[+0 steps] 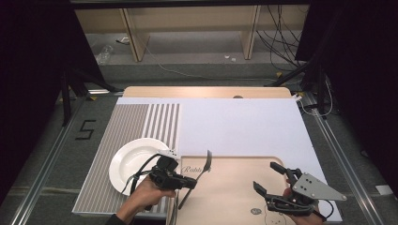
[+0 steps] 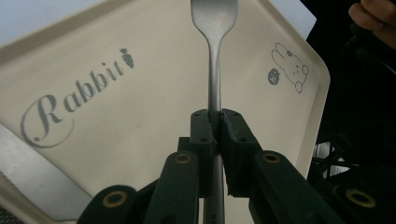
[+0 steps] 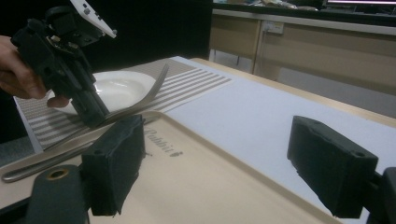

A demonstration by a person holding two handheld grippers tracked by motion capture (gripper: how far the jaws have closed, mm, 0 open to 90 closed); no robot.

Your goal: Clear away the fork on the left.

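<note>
My left gripper is shut on the handle of a metal fork, which is lifted and slants over the left end of a beige tray printed "Rabbit". In the left gripper view the jaws pinch the fork mid-handle, its head pointing away over the tray. My right gripper is open above the tray's right part, holding nothing. The right gripper view has its wide-apart jaws over the tray, with the left gripper and the fork beyond.
A white plate sits on a striped placemat left of the tray. A white mat covers the rest of the table. A second metal handle lies along the tray's left edge.
</note>
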